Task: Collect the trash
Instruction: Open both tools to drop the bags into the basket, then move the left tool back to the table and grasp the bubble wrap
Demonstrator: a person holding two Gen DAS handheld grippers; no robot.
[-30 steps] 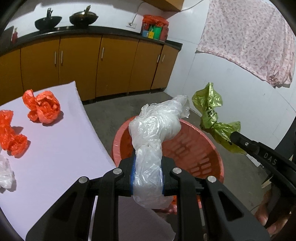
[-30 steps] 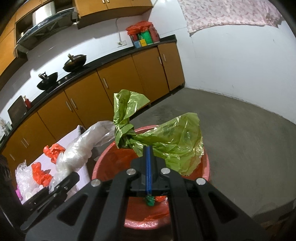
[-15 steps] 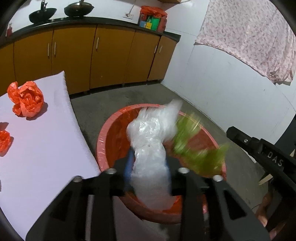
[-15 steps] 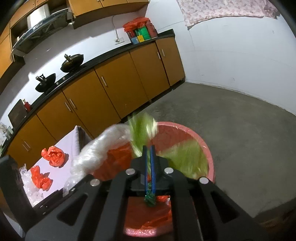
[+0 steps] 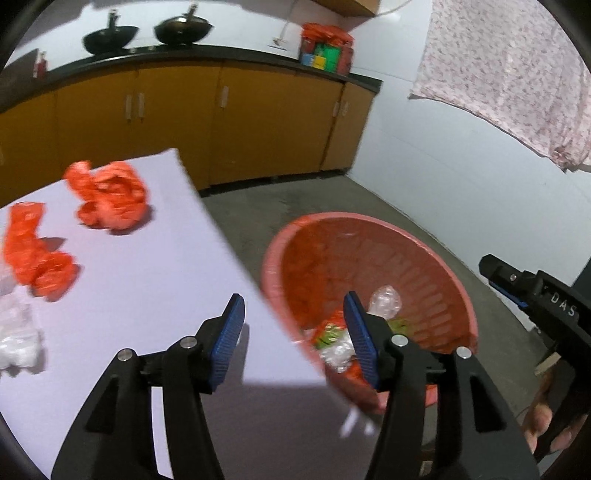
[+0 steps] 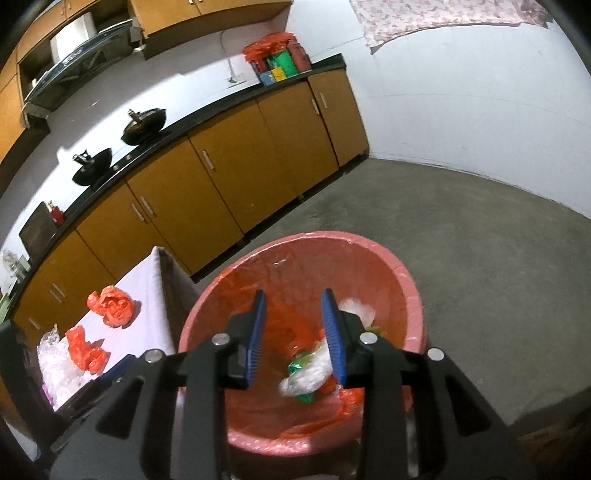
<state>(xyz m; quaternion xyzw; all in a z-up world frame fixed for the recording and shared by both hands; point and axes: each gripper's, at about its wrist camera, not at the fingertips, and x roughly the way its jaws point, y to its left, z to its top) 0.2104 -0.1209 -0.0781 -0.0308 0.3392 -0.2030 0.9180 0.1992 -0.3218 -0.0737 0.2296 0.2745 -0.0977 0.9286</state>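
A red basket (image 5: 436, 266) (image 6: 402, 280) stands on the floor beside the white table (image 5: 155, 273). A clear bag (image 6: 314, 373) and a green bag (image 6: 301, 367) lie inside it; the clear bag also shows in the left wrist view (image 5: 384, 301). My left gripper (image 5: 293, 332) is open and empty over the table's edge next to the basket. My right gripper (image 6: 293, 332) is open and empty above the basket. Two crumpled orange bags (image 5: 110, 199) (image 5: 37, 254) and a clear bag (image 5: 14, 336) lie on the table.
Orange cabinets (image 5: 221, 122) with a black counter run along the far wall, with two woks (image 5: 183, 27) on top. A floral cloth (image 5: 517, 74) hangs on the white wall. The grey floor (image 6: 480, 240) spreads around the basket. The right gripper's body (image 5: 535, 295) shows at the right.
Both grippers opened and dropped their bags: the clear bag and the green bag fell into the basket. My left gripper swung left over the table edge.
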